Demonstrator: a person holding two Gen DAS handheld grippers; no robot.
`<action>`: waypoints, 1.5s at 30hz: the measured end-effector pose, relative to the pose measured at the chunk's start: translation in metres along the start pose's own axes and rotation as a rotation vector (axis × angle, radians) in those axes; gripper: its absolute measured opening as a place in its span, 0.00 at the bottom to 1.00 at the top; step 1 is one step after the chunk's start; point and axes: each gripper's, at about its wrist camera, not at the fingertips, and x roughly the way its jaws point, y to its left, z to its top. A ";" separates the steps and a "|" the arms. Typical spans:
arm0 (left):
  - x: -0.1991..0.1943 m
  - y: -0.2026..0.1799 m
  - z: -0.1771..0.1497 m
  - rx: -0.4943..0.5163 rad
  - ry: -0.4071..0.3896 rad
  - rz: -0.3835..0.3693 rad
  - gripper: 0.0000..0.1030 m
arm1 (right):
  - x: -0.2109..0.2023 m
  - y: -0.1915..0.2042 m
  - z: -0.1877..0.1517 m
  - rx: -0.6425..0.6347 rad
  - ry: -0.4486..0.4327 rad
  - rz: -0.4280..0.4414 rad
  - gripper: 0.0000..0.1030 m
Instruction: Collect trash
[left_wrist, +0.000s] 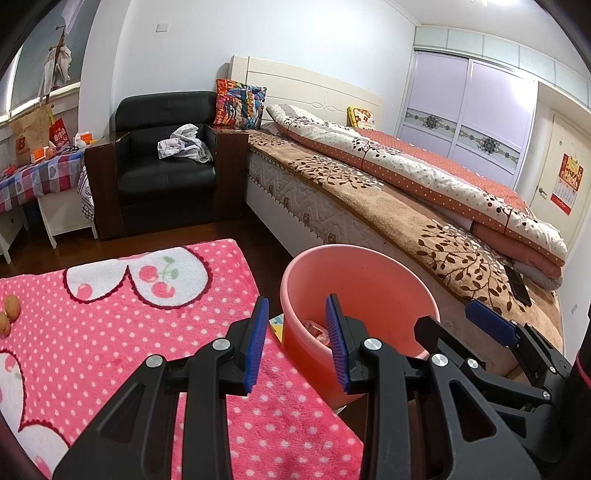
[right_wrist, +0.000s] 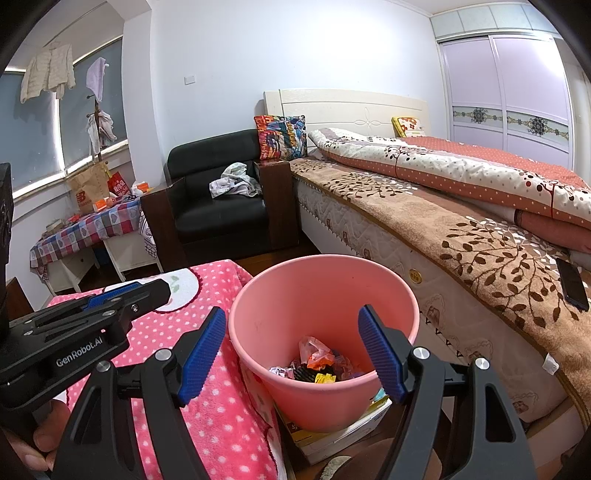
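Observation:
A pink plastic bin (right_wrist: 314, 291) stands between the pink dotted rug (right_wrist: 221, 406) and the bed, resting on a flat box (right_wrist: 351, 428). Crumpled wrappers and bags (right_wrist: 317, 362) lie at its bottom. My right gripper (right_wrist: 291, 354) hangs over the bin's near rim, open wide with nothing between its blue pads. My left gripper (left_wrist: 297, 347) is just left of the bin (left_wrist: 354, 273), over the rug's edge, open and empty. Each gripper shows from the side in the other's view: the right gripper (left_wrist: 458, 325) and the left gripper (right_wrist: 155, 293). Two small brown lumps (left_wrist: 9, 310) lie on the rug (left_wrist: 110, 332) at far left.
The bed (left_wrist: 369, 192) with a folded quilt runs along the right; a dark phone (right_wrist: 572, 284) lies on its edge. A black armchair (left_wrist: 166, 173) holding crumpled clothes stands behind the rug. A cluttered table with a checked cloth (left_wrist: 40, 177) is at back left. A hand (right_wrist: 44, 439) grips the left gripper's handle.

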 end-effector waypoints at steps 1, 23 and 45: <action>0.000 0.001 0.000 0.000 0.001 0.000 0.32 | 0.000 0.000 0.000 0.000 0.000 0.000 0.71; 0.000 0.003 -0.002 0.005 0.007 -0.001 0.32 | 0.002 -0.004 -0.003 0.001 0.005 -0.002 0.71; 0.007 0.005 -0.003 0.015 0.051 0.022 0.32 | 0.004 -0.005 -0.005 0.001 0.010 -0.004 0.71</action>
